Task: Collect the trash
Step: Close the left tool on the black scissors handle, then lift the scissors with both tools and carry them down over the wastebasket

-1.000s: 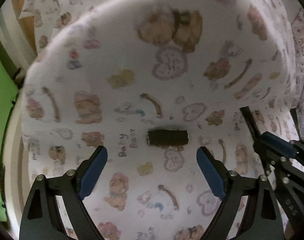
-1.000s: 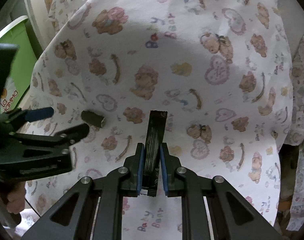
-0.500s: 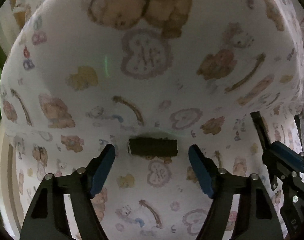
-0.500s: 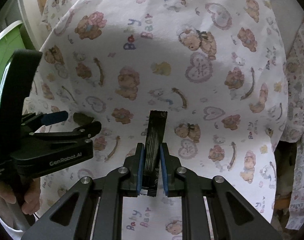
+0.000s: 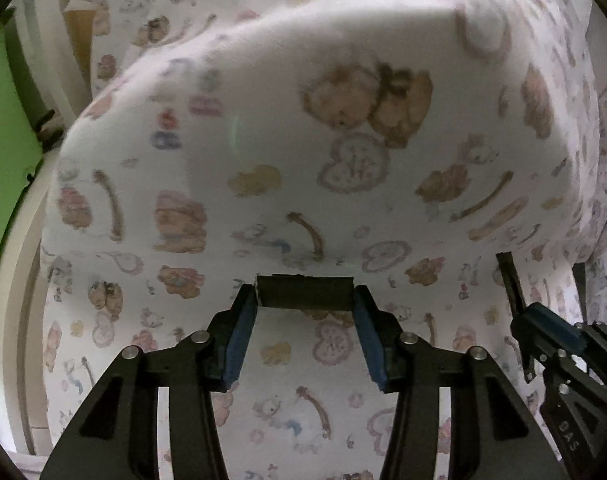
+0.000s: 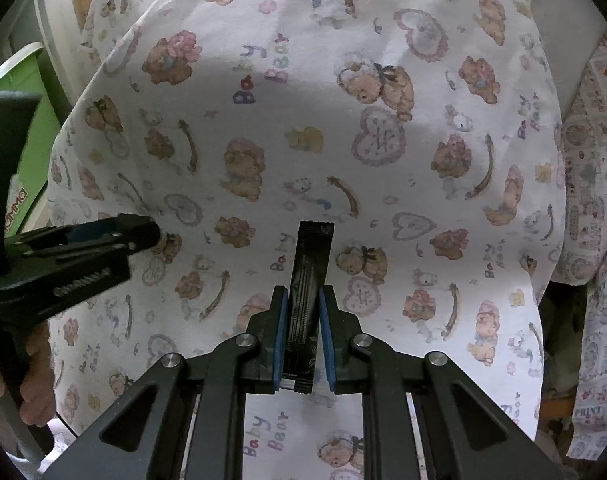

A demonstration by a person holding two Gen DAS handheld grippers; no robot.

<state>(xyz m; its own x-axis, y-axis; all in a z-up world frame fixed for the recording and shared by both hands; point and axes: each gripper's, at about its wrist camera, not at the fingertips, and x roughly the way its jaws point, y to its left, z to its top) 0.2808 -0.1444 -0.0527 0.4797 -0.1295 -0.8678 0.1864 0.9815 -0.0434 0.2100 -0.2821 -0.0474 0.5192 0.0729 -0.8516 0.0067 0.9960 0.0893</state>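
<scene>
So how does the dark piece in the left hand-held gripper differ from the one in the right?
The short dark piece lies crosswise between the left hand-held gripper pads, gripped by its ends; those jaws have just been closing. The long black sachet runs lengthwise out of the right hand-held gripper, pinched by its flat sides. Both are dark wrappers.

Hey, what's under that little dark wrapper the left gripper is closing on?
Under the dark wrapper lies the teddy-bear print cloth, bare around it. Whatever the cloth drapes over is hidden. The left gripper has just been closing, its pads at the wrapper's ends.
</scene>
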